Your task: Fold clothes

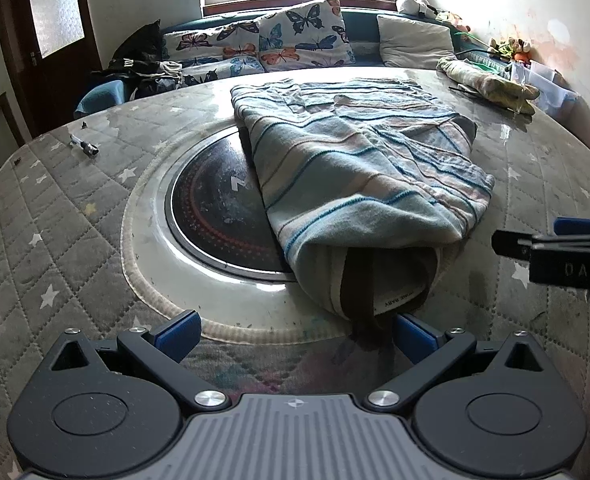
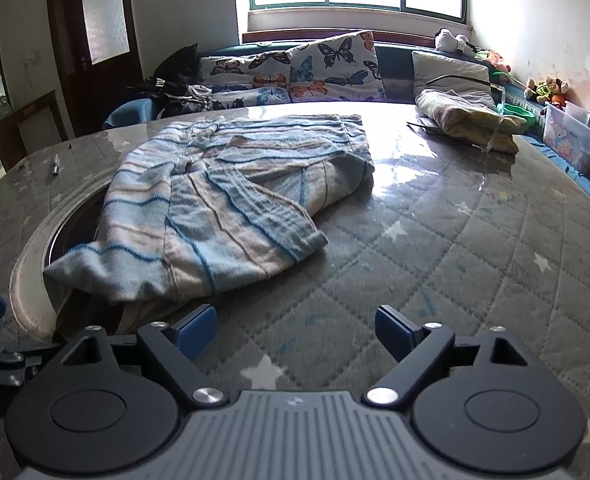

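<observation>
2 tongs, left and right, gape wide, holding nothing. Striped garment lies partly doubled, half over the desk's hob; grip both near corners evenly, judging by its rumpled layers.

- One striped garment on the table.
- One folded cloth bundle at the far edge.
- Two grippers: left, right, both with fingers spread wide.
- One pen.
- Three butterfly cushions (as far as I can count), one plain pillow.
- One dark round inset in the tabletop.
- Two clear plastic bins.
</observation>
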Demonstrator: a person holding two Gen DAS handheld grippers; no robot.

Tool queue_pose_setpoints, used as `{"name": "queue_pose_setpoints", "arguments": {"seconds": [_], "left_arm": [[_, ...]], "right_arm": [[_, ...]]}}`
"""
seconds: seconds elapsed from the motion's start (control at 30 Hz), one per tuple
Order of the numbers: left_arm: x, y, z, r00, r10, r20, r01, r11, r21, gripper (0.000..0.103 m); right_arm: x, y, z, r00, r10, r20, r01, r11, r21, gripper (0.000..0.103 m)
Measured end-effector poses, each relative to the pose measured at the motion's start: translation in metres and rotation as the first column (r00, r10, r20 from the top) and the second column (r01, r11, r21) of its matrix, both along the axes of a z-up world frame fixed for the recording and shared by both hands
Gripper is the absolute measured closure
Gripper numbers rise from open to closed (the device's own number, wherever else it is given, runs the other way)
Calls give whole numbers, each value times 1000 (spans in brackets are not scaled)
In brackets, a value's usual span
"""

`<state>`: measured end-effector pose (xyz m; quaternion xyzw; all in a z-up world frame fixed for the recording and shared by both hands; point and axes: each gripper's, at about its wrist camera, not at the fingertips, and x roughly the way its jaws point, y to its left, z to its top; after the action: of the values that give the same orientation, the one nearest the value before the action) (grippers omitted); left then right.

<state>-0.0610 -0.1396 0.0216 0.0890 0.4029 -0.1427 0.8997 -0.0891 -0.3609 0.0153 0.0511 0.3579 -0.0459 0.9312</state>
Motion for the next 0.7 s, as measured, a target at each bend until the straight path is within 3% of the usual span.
{"name": "queue_pose_setpoints", "arguments": {"seconds": [0.27,0.63,0.7], "left_arm": [[2,1,9,999,-17,50,17,1000,-7,0],[-1,-11,20,984,-121,131,126,992,-31,0],[-2,-16,21,978,-146,148,152,988,-28,0]], "right_arm": [[30,-14,0,1000,14,9,-14,998,63,34],[63,-30,-8,1000,16,14,-17,996,89,47],[64,-33,-8,1000,24,16,-25,994,105,58]]}}
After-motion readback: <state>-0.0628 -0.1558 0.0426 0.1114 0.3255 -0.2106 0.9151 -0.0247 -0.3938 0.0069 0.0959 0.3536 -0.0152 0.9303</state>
